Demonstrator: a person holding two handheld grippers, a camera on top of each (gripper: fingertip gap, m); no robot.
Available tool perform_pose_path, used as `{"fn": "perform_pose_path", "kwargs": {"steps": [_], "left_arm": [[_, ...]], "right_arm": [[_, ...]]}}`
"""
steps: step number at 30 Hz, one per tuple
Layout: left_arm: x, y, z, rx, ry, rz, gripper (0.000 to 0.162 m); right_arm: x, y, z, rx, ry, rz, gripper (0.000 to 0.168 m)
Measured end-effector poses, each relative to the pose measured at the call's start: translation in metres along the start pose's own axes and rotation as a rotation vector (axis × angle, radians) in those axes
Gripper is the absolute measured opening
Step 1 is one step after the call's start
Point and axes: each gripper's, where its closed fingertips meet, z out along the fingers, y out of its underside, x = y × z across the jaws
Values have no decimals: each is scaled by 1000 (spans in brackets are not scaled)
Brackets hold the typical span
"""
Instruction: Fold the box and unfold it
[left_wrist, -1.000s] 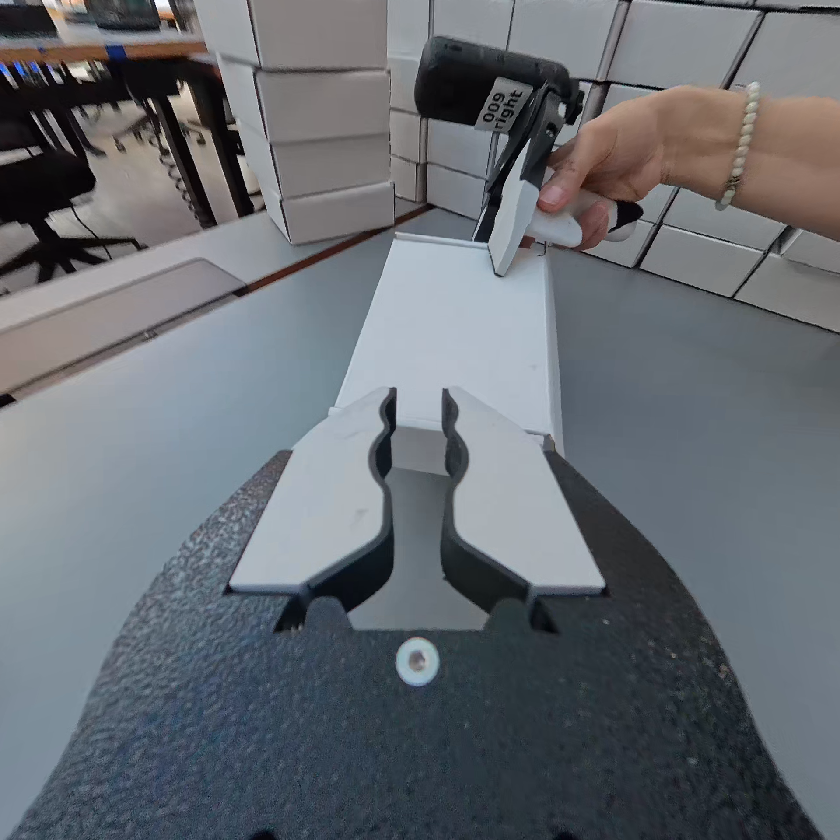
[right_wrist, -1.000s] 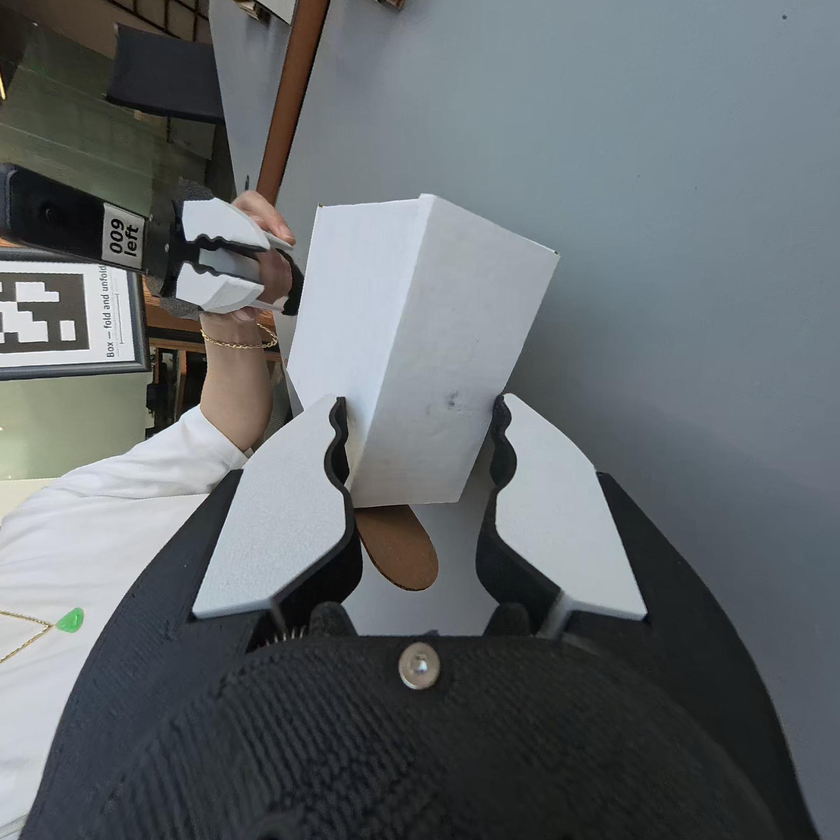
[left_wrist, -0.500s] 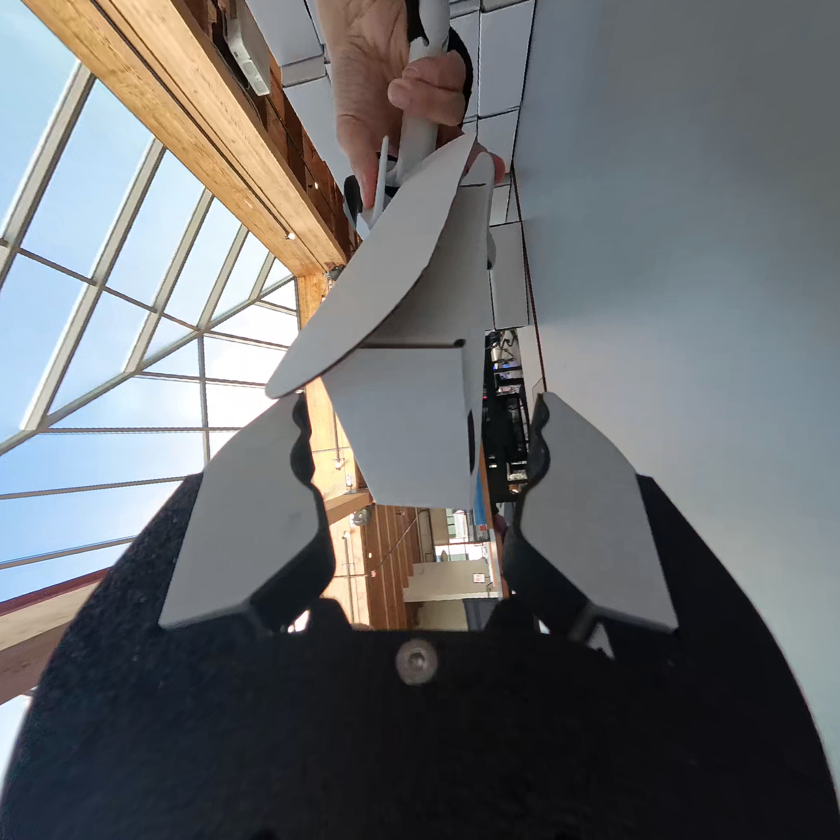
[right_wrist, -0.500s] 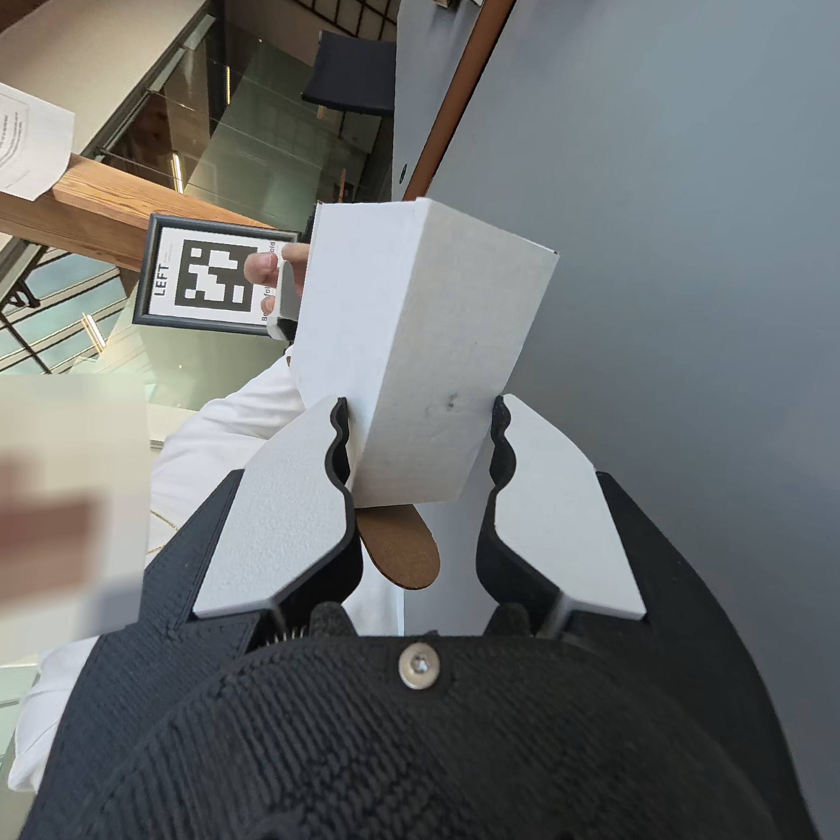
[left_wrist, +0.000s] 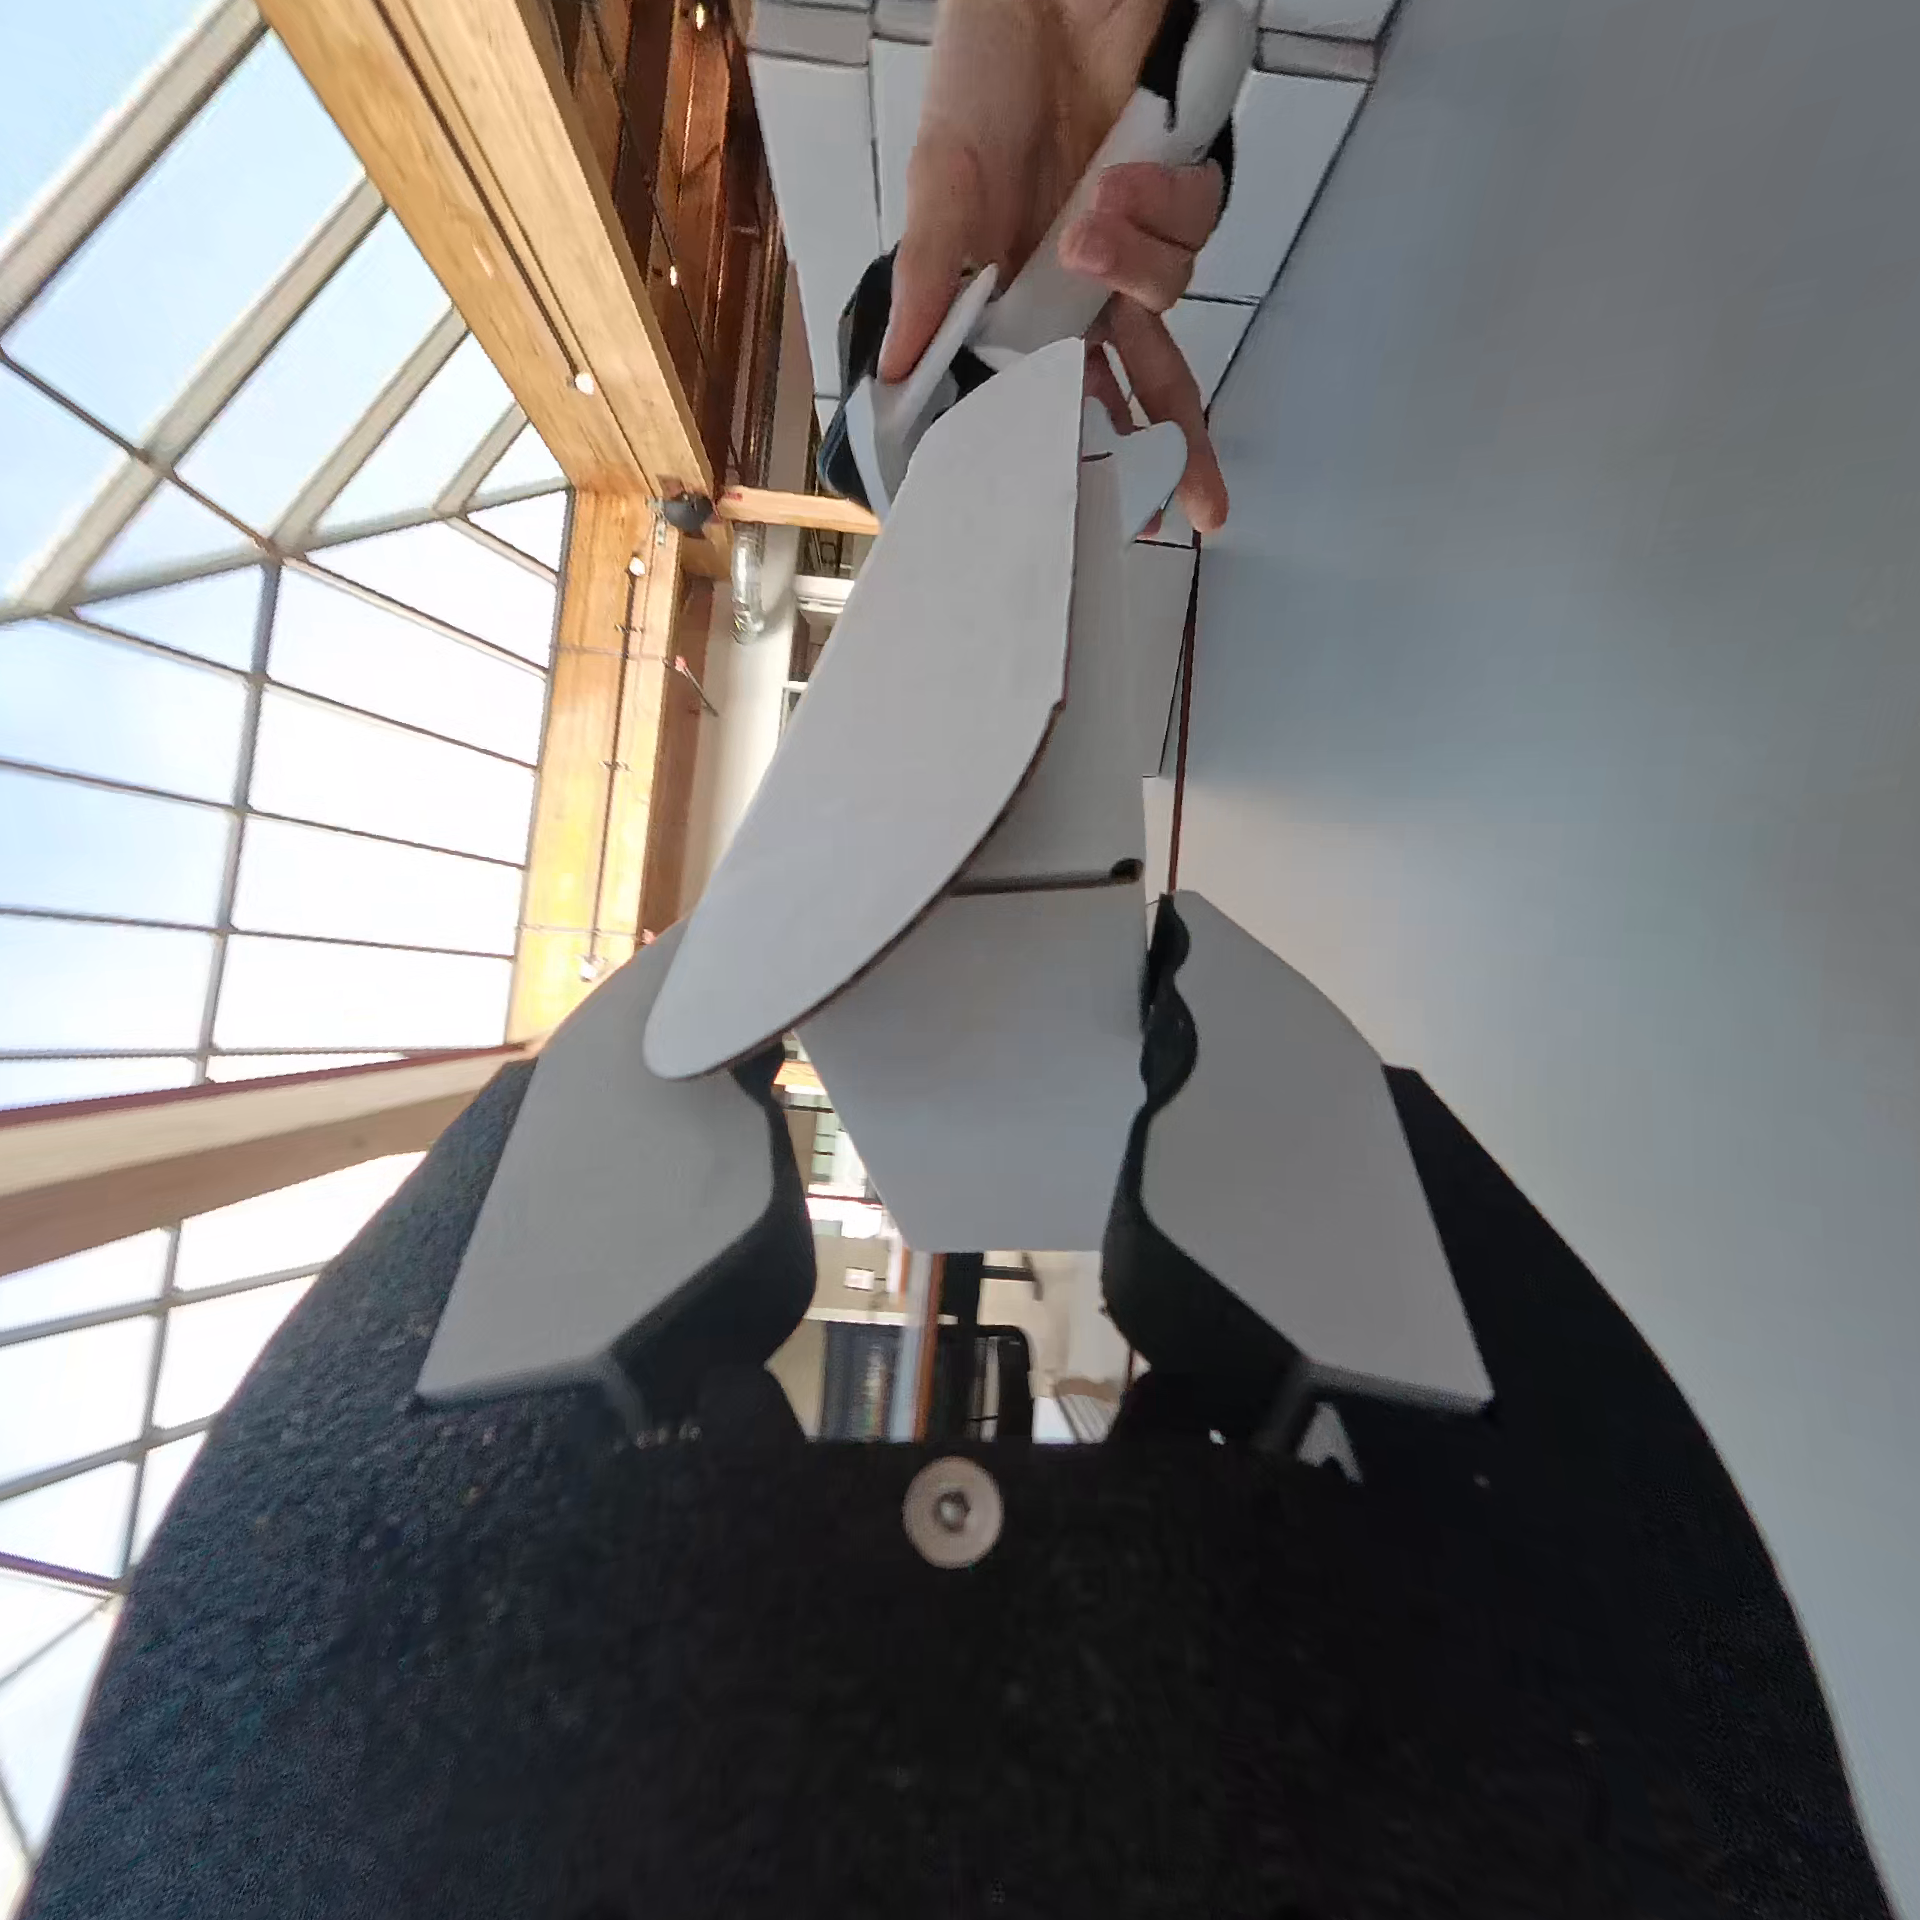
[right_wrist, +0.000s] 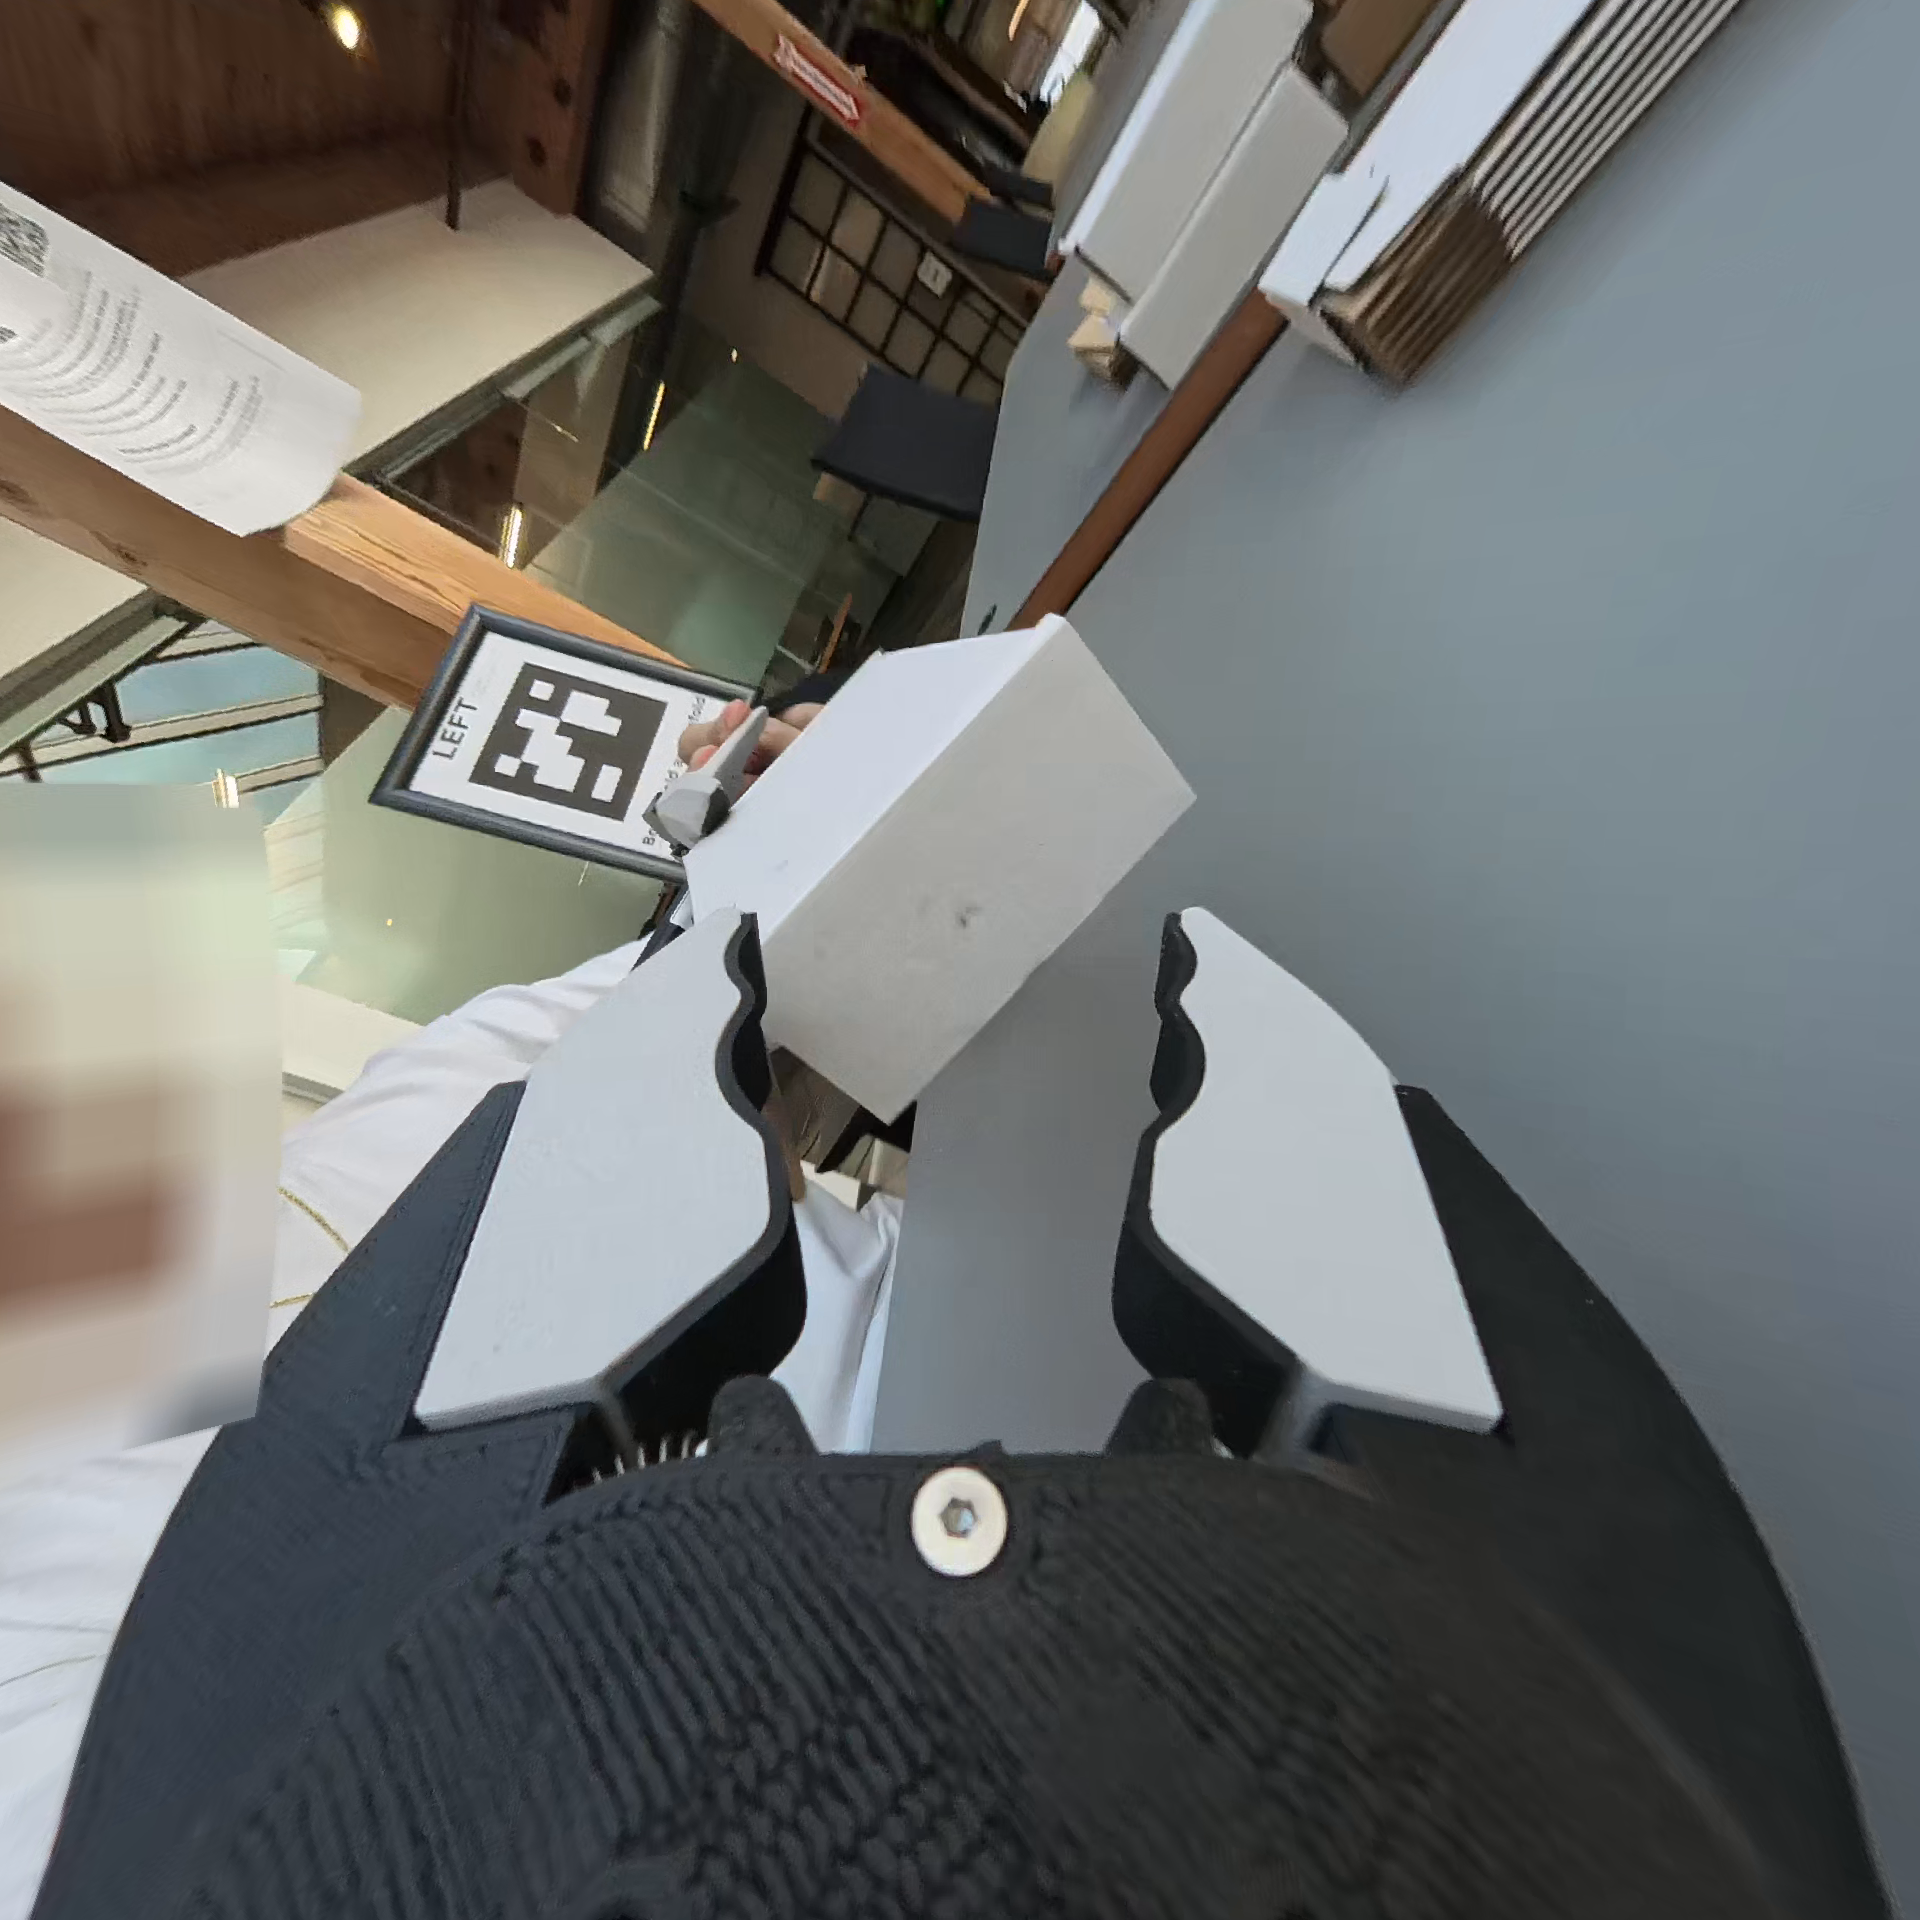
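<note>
A white cardboard box (left_wrist: 987, 1070) is held in the air beside the grey table (left_wrist: 1558, 623). Its rounded end flap (left_wrist: 883, 727) stands open. My left gripper (left_wrist: 935, 935) is shut on the box's near end; the flap hides its left fingertip. In the right wrist view the box (right_wrist: 935, 831) leans against the left finger of my right gripper (right_wrist: 961, 925), which is open with a gap on the right side. One finger of the left gripper (right_wrist: 712, 795) shows at the box's far end. The right gripper (left_wrist: 925, 405) and the hand holding it show beyond the box.
The grey table (right_wrist: 1558, 727) fills the right side of both views. Stacked white boxes (right_wrist: 1195, 208) stand at its far edge. A framed black-and-white marker card (right_wrist: 551, 748) is behind the box. A person in a white sleeve (right_wrist: 468, 1091) is close by.
My right gripper has opened and let go of the box. My left gripper has closed on the other end. The box has swung towards the right gripper's left finger.
</note>
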Motion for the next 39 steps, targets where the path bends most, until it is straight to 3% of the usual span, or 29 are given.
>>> {"fn": "perform_pose_path", "kwargs": {"steps": [3, 6, 11, 16, 23, 29, 34, 39], "left_arm": [[-12, 17, -3, 4, 60, -392, 68], [-4, 28, 0, 44, 184, -786, 68], [29, 35, 9, 84, 345, -1091, 67], [64, 34, 14, 134, 429, -1163, 67], [89, 29, 11, 119, 509, -1126, 67], [91, 28, 9, 83, 576, -1083, 67], [91, 28, 9, 76, 598, -1087, 67], [92, 29, 10, 75, 613, -1111, 67]], "right_arm": [[-16, -20, -30, 131, 54, -164, 77], [-24, -26, -44, 189, 226, -455, 90], [-24, 2, -38, 92, 482, -877, 81], [-4, 25, -32, -13, 675, -1157, 70], [26, 49, -18, -181, 732, -1317, 63], [11, 44, -5, -114, 650, -1418, 35], [3, 53, -4, -151, 570, -1423, 18], [-19, 54, -6, -69, 449, -1369, 9]]}}
